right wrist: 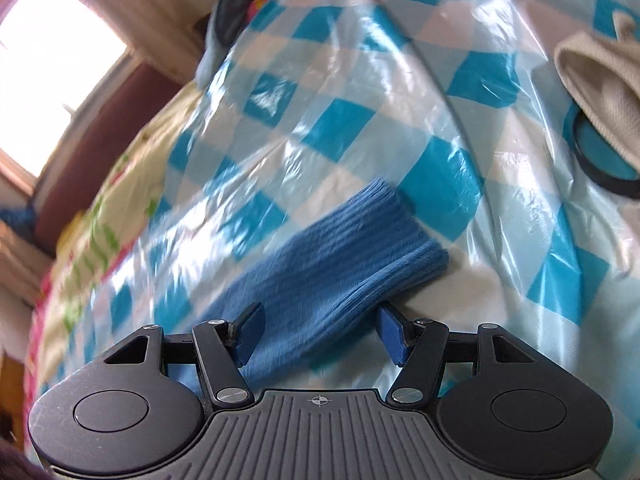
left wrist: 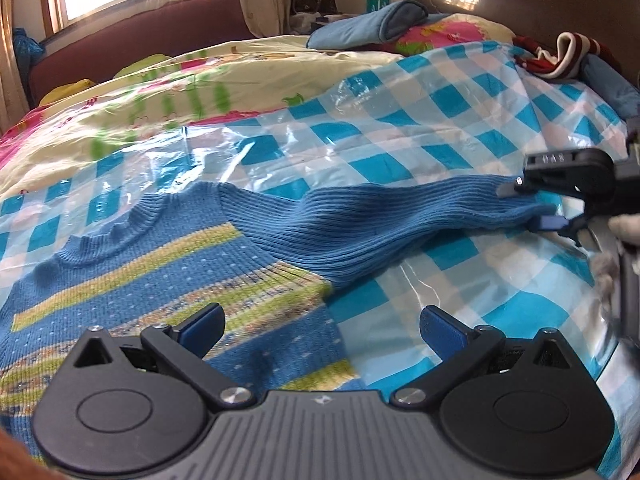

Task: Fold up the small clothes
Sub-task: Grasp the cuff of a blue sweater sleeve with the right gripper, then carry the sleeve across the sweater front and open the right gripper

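Right wrist view first: the right gripper (right wrist: 318,330) has its blue fingers (right wrist: 392,330) spread, straddling the ribbed sleeve (right wrist: 340,256) near its cuff, nothing clamped. From the left wrist camera, the left gripper (left wrist: 322,330) hangs released too, jaws wide over the striped body of the sweater (left wrist: 160,264). Outward now: the garment lies face-up and spread on the checked plastic sheet (left wrist: 380,136), sleeve stretched toward the right tool. No fold looks made yet; sleeves and body all seem left to do. Other clothes (left wrist: 560,54) are heaped by the headboard.
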### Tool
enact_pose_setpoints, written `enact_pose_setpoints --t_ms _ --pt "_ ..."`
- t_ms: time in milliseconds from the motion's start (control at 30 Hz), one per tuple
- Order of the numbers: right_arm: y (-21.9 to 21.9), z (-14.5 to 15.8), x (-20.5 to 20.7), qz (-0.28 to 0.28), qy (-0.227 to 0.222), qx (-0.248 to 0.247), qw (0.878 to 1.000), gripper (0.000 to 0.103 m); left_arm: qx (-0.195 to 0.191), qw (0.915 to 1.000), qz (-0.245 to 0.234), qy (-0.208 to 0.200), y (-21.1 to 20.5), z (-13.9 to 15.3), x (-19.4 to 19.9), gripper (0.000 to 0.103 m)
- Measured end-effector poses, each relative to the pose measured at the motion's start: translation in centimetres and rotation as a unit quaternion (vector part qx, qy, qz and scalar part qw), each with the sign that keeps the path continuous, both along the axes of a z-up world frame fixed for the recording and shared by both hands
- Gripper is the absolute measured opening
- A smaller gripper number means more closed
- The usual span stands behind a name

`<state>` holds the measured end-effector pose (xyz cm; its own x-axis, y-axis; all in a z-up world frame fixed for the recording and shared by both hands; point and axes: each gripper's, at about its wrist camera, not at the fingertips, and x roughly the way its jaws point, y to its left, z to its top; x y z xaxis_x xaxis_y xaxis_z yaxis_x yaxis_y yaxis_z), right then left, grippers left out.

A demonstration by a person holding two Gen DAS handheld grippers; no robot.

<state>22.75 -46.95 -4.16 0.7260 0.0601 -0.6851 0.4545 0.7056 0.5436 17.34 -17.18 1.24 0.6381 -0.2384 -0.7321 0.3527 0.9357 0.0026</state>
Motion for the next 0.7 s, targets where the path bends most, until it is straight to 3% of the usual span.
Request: enact_pose_setpoints --t_ms 33,67,100,167,233,433,600,700 --pt "-0.3 -0.1 0.2 -0.003 -0.007 0.007 1.000 0.063 0.002 1.0000 -0.001 0.000 -0.1 0.0 -0.1 0.103" --pt "-0.4 -0.2 0.5 -0.004 -0.012 0.009 1.000 0.055 0.004 1.0000 -0.001 -0.001 -0.2 -0.1 -0.1 0.103" --pt "-0.5 -0.2 0.7 -0.003 -0.017 0.009 1.000 0.036 0.006 1.0000 0.000 -0.002 -0.2 -0.1 -0.2 0.103" --pt "-0.9 -0.2 1.0 -0.005 -0.021 0.037 0.999 0.011 0.011 0.9999 0.004 -0.005 0.2 -0.1 -0.4 0.103" --pt "-1.3 0.7 0.8 -0.012 -0.042 0.063 0.997 0.010 0.014 0.9998 0.012 -0.010 0.8 -0.1 -0.6 0.103" --pt "2.8 8.2 0.6 0.052 -0.129 0.045 0.989 0.009 -0.003 0.9983 0.058 -0.009 5.0 -0.3 -1.6 0.103" --pt "12.9 14.1 2.0 0.176 -0.176 0.041 0.968 0.009 -0.021 0.9929 0.116 -0.019 10.4 -0.2 -3.1 0.103" --pt "20.5 15.7 3.0 0.252 -0.179 0.047 0.950 0.009 -0.020 0.9862 0.160 -0.036 14.2 -0.4 -4.3 0.103"
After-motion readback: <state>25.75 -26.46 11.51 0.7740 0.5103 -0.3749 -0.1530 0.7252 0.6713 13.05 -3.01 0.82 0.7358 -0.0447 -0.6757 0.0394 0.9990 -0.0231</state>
